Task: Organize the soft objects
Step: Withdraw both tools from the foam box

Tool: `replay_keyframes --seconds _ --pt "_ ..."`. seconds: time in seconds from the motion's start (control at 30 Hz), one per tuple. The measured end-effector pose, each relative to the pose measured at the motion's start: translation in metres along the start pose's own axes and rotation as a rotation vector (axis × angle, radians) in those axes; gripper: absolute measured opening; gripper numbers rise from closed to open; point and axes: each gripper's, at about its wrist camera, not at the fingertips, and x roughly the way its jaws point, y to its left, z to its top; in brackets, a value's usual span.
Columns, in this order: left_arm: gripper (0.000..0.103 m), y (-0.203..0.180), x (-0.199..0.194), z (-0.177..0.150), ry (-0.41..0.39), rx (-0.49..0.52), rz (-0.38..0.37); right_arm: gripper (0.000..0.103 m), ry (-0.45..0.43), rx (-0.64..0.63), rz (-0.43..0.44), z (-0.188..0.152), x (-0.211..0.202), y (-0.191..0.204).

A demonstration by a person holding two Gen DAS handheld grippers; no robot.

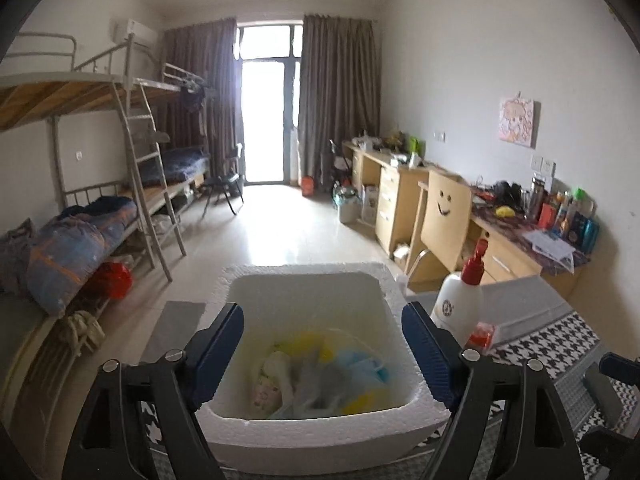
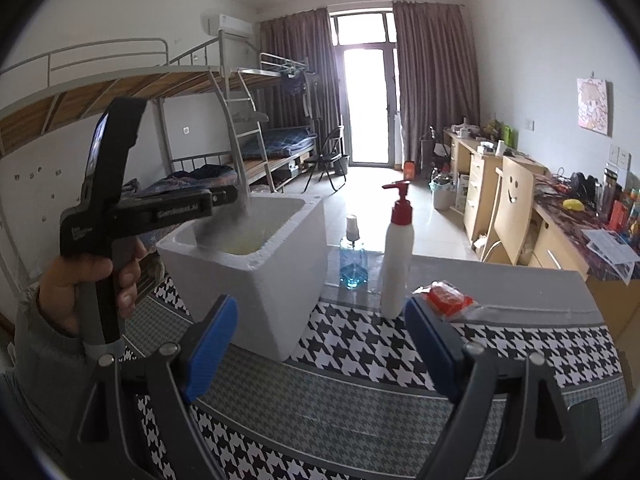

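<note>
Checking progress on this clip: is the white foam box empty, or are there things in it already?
Not empty. The left wrist view looks down into the foam box, where a blurred heap of soft items, yellow, light blue and pale, covers the bottom.

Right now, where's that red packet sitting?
In the right wrist view, the red packet lies on the patterned tablecloth, just right of the white pump bottle and beyond the right gripper.
</note>
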Motion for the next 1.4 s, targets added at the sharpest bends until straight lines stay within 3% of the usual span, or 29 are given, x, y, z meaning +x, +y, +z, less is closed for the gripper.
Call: replay_keyframes --seconds 0.23,0.87,1.03,1.17,1.4 --pt "0.102 -0.006 -0.019 -0.005 -0.035 -0.002 0.028 0.088 -0.010 0.021 -0.005 -0.001 -0.003 -0.007" --pt "0.102 -0.022 -0.085 -0.024 -0.118 0.021 0.032 0.088 -0.064 0.013 -0.047 -0.006 -0.035 0.000" --pt "0.102 -0.026 -0.101 -0.035 -0.118 0.012 -0.006 0.088 -0.082 0.012 -0.056 -0.012 -0.046 0.001" --pt "0.102 -0.029 -0.117 -0.043 -0.147 0.017 -0.012 0.101 -0.109 0.009 -0.052 -0.017 -0.057 0.004" --pt "0.102 -0.034 -0.140 -0.055 -0.176 0.003 0.006 0.102 -0.160 -0.026 -0.048 -0.022 -0.075 0.014"
